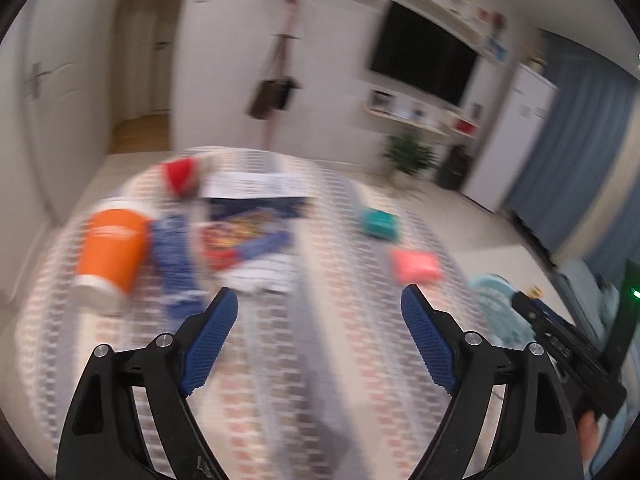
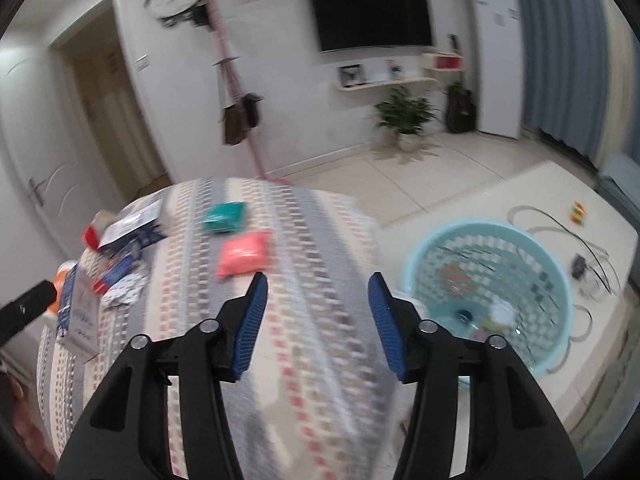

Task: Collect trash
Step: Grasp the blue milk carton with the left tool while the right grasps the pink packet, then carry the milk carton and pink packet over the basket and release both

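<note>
My left gripper is open over the patterned tablecloth with nothing between its fingers. Ahead to its left lie an orange paper cup on its side, a blue wrapper, a colourful snack bag and a red piece. A teal packet and a pink packet lie to its right. My right gripper is open and empty, just short of the pink packet and the teal packet. A light blue basket with a few items inside stands on the floor to the right.
The table edge drops to a tiled floor beside the basket. A low white surface with loose cables lies beyond it. A pink coat stand, a potted plant and a wall television stand at the back.
</note>
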A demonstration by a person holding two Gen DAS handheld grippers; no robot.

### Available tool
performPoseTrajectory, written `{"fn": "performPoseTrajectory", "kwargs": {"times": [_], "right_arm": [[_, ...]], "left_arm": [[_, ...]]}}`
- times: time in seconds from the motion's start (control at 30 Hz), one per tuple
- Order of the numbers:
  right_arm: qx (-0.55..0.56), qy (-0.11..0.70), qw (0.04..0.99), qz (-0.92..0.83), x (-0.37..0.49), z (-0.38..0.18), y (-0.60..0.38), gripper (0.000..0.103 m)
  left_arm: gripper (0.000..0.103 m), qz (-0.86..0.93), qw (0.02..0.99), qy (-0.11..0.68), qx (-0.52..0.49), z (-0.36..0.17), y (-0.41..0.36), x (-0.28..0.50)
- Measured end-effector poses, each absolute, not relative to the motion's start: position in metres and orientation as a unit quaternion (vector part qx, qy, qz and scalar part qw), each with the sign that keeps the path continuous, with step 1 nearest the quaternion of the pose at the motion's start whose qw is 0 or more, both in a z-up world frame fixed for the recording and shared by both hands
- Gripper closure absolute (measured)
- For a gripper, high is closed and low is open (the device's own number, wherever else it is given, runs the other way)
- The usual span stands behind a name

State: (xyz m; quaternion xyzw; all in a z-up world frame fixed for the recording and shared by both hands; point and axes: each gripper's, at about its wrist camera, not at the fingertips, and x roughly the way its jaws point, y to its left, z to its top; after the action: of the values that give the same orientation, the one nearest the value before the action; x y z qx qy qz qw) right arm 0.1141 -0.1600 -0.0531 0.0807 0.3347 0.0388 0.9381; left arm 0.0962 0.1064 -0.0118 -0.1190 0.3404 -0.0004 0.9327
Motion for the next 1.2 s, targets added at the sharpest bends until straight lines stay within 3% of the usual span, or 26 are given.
{"fn": "performPoseTrajectory", "kwargs": {"times": [0.13, 0.2, 0.3, 0.67, 0.9, 1.07, 1.13, 1.2], "right_arm": [[0.059, 0.351, 0.931, 0.078, 0.137, -0.057, -0.125, 0.044], [0.046, 0.356, 0.930, 0.079, 0.151, -0.059, -0.114, 0.035], [0.044, 0.372, 0.924, 0.081, 0.174, -0.065, -0.107, 0.029], [0.002, 0.408, 0.910, 0.080, 0.214, -0.104, -0.078, 0.026], [-0.028, 0.398, 0.915, 0.057, 0.214, -0.105, -0.069, 0.028], [-0.036, 0.400, 0.914, 0.055, 0.214, -0.106, -0.068, 0.049], [-0.035, 0.401, 0.914, 0.055, 0.214, -0.106, -0.068, 0.051], [-0.038, 0.398, 0.915, 0.056, 0.213, -0.106, -0.067, 0.053]], "left_arm": [[0.018, 0.054, 0.923, 0.352, -0.148, -0.019, 0.149, 0.101], [0.018, 0.057, 0.917, 0.362, -0.160, -0.025, 0.160, 0.102], [0.018, 0.067, 0.910, 0.376, -0.164, -0.034, 0.169, 0.110], [0.019, 0.106, 0.902, 0.397, -0.133, -0.070, 0.169, 0.126], [0.041, 0.097, 0.897, 0.409, -0.136, -0.081, 0.171, 0.131], [0.059, 0.090, 0.901, 0.401, -0.138, -0.083, 0.170, 0.127], [0.070, 0.093, 0.902, 0.398, -0.137, -0.083, 0.170, 0.126], [0.070, 0.090, 0.904, 0.394, -0.143, -0.081, 0.172, 0.123]]}}
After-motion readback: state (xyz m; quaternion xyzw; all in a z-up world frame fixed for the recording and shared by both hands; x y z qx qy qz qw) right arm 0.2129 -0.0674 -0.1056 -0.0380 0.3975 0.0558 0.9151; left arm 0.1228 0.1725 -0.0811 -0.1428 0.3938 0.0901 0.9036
